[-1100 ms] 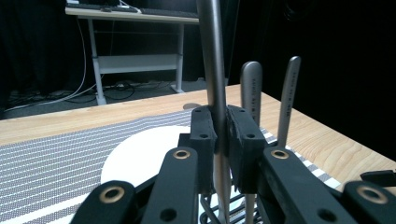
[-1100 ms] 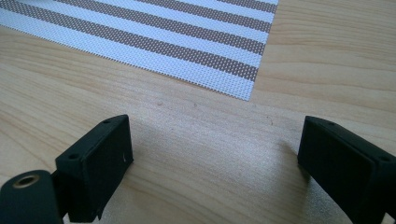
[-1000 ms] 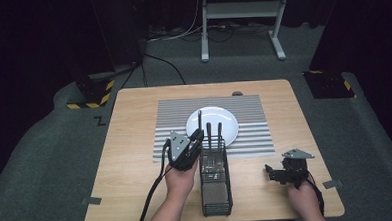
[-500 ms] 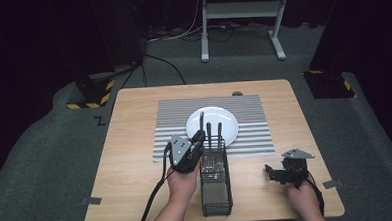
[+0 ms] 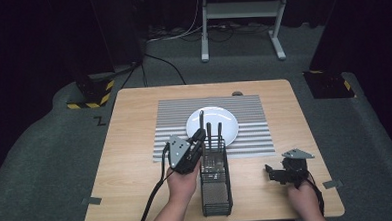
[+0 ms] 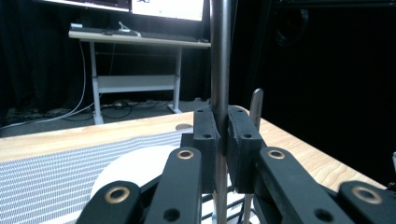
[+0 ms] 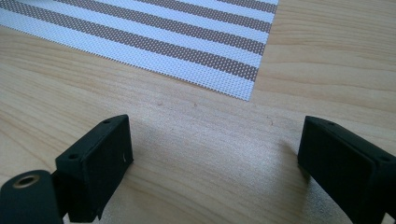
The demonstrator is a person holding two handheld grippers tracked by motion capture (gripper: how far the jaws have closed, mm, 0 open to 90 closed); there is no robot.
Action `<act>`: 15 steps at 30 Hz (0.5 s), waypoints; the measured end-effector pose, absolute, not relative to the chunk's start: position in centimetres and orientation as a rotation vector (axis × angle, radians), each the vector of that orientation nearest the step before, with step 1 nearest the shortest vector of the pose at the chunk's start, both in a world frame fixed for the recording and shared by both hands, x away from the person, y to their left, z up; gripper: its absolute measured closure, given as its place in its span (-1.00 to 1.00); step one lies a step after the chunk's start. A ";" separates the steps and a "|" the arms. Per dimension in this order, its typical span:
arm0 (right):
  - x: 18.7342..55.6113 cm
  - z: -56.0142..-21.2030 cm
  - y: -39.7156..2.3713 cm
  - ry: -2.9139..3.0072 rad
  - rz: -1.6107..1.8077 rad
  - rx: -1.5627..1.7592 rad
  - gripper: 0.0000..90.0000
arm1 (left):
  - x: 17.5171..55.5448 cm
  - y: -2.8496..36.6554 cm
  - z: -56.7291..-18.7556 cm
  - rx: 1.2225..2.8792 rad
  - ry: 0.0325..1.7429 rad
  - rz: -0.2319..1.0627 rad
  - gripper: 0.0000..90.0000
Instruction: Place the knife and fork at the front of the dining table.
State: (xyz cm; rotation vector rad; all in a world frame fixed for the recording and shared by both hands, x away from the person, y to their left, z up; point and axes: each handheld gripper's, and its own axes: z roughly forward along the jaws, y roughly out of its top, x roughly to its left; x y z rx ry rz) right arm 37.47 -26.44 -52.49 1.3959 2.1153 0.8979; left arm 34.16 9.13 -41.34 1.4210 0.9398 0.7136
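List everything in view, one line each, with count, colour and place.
Table: one, light wood, on grey carpet.
Placemat: one, grey-and-white striped, middle of the table.
Plate: one, white, on the placemat.
Wire caddy: one, black mesh, near edge between the hands.
Utensil handles: three, dark metal, upright in the caddy; one is gripped.
Desk frame: one, white, beyond the table.
Hazard-striped bases: two, yellow-black, on the floor by the far corners.
Left tongs: black, shut on the utensil handle.
Right tongs: black, open over bare table.
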 end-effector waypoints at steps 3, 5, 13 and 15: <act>37.5 -52.5 -26.4 2.115 0.898 1.396 -0.78 | 34.0 9.2 -40.9 1.406 0.923 0.715 0.85; 37.5 -52.5 -26.4 2.115 0.898 1.396 -0.78 | 33.9 9.3 -40.5 1.394 0.913 0.714 0.84; 37.5 -52.5 -26.4 2.116 0.898 1.396 -0.78 | 33.1 9.5 -38.8 1.355 0.861 0.725 0.85; 37.5 -52.5 -26.4 2.115 0.898 1.397 -0.78 | 32.9 9.5 -38.4 1.344 0.849 0.726 0.85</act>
